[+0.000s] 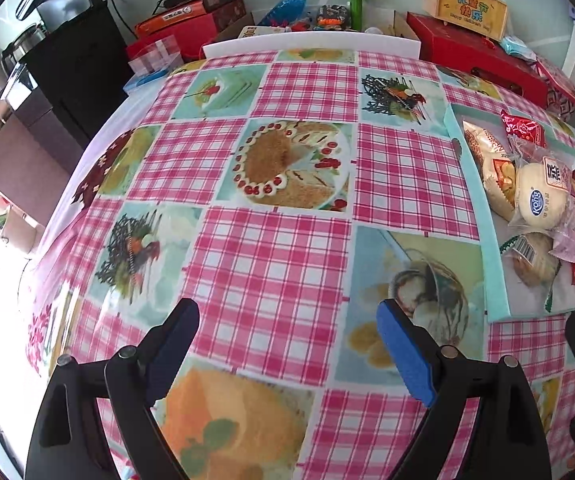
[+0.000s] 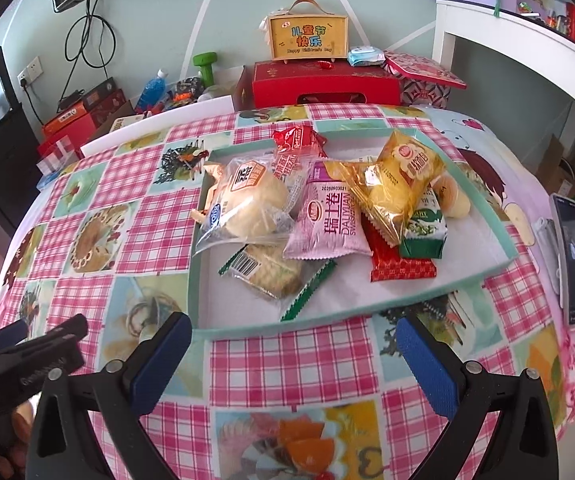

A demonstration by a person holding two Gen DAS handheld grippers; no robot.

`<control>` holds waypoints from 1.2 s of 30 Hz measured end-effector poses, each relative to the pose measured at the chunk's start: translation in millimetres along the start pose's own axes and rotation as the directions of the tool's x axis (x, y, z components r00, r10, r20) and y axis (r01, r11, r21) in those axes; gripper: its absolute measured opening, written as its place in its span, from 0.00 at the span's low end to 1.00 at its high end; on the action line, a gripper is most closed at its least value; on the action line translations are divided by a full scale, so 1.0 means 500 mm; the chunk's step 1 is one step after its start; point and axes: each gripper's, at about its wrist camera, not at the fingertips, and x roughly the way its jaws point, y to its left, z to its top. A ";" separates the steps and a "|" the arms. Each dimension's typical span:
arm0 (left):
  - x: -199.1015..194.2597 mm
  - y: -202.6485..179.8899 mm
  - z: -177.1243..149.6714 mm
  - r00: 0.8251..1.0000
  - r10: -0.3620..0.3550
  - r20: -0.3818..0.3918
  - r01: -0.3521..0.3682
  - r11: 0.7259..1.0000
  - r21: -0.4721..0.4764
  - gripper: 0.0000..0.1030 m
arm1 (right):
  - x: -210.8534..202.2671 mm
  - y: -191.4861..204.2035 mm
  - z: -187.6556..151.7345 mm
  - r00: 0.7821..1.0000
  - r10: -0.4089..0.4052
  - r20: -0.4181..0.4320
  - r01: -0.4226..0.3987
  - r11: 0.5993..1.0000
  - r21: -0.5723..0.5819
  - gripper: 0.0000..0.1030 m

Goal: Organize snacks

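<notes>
Currently both tools (image 1: 287, 344) (image 2: 293, 354) hover agape before the snack tray (image 2: 197, 272).

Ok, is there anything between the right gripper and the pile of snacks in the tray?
Only the tray's near wall. The right gripper hangs open over bare tablecloth, and the snack pile sits just beyond that low rim, so it must go over it.

background items on and behind the table

a pink plaid tablecloth (image 1: 271, 264) with dessert prints covers the table. at the far edge sits a red gift box (image 2: 325, 82), with a yellow handled box (image 2: 307, 36) on top and a wipes pack (image 2: 363, 56) beside it. a green dumbbell (image 2: 206, 67) and a blue bottle (image 2: 152, 89) stand further left. a phone (image 2: 573, 256) lies at the table's right edge.
</notes>
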 end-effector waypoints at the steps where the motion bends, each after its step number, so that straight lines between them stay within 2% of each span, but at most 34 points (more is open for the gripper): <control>1: -0.011 0.004 0.002 1.000 -0.010 0.001 0.010 1.000 -0.010 0.88 | -0.004 0.000 -0.001 1.000 -0.002 0.002 0.002 1.000 -0.001 1.00; 4: -0.062 0.013 0.014 0.997 -0.062 0.036 0.064 0.997 -0.031 0.88 | -0.026 -0.001 -0.005 1.000 -0.009 0.022 0.008 1.000 0.008 1.00; 7: -0.080 0.006 0.016 0.995 -0.066 0.081 0.068 0.997 -0.024 0.88 | -0.045 0.004 -0.007 0.999 -0.011 0.032 0.011 1.000 0.005 1.00; 10: -0.058 0.003 0.001 0.995 -0.085 0.053 0.087 0.996 -0.028 0.88 | -0.059 0.014 -0.016 0.999 -0.009 0.034 0.009 1.000 -0.012 1.00; 15: -0.026 0.003 -0.019 0.996 -0.086 0.015 0.086 0.996 -0.002 0.88 | -0.066 0.034 -0.030 0.999 -0.051 0.009 0.052 0.997 -0.060 1.00; 21: -0.014 0.008 -0.015 0.996 -0.081 0.025 0.080 0.996 0.031 0.88 | -0.057 0.037 -0.014 0.998 -0.060 -0.020 0.059 0.997 -0.049 1.00; 26: -0.005 0.015 -0.012 0.998 -0.059 0.037 0.057 0.997 0.046 0.88 | -0.045 0.036 0.002 0.999 -0.052 -0.001 0.052 0.998 -0.041 1.00; 29: 0.006 0.015 -0.013 0.997 -0.069 0.028 0.068 0.997 0.045 0.88 | -0.033 0.036 -0.004 0.998 -0.070 0.005 0.070 0.996 -0.055 1.00; 36: 0.018 0.011 -0.017 0.995 -0.101 0.000 0.100 0.993 0.054 0.88 | -0.013 0.028 -0.018 0.999 -0.045 0.003 0.045 0.998 -0.033 1.00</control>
